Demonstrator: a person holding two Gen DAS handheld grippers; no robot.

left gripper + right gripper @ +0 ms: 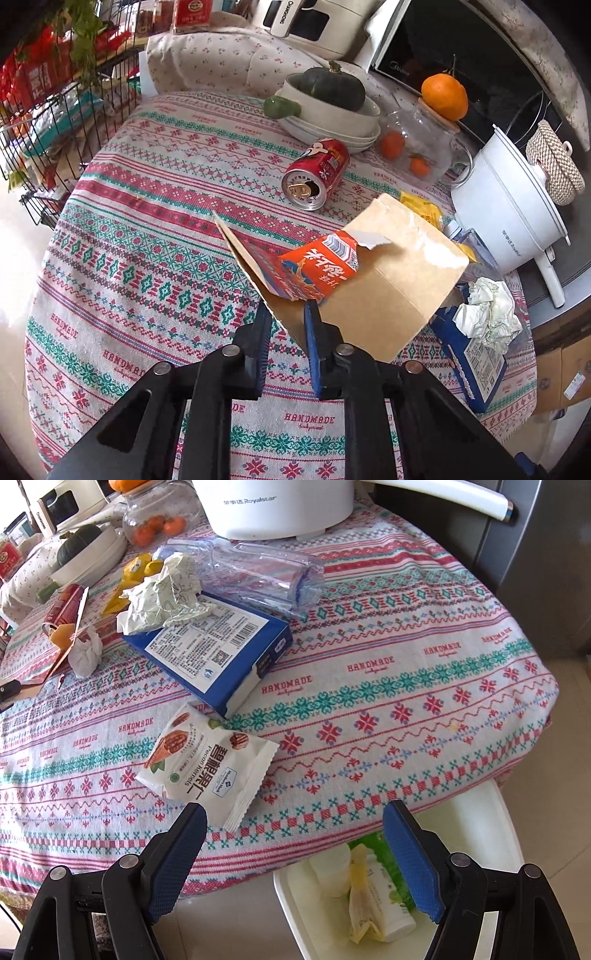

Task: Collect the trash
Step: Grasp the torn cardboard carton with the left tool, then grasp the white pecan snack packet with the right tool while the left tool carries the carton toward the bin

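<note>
Patterned tablecloth (147, 229); left gripper (286, 314) pinches torn cardboard (388, 280), can (317, 173) at 12; right gripper (295, 816) empty, wide. Lift cardboard level so it won't slip.

One can (317, 173), two boxes (364, 273) (218, 653), one bottle (255, 576).

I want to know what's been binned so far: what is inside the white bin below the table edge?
In the white bin: a white tube, a crumpled yellowish wrapper, green packaging. The tablecloth hides the rest.

Bright, soft daylight from the left; blown-out glare there; strong fisheye bending, dark vignetted corners; sharp focus
</note>
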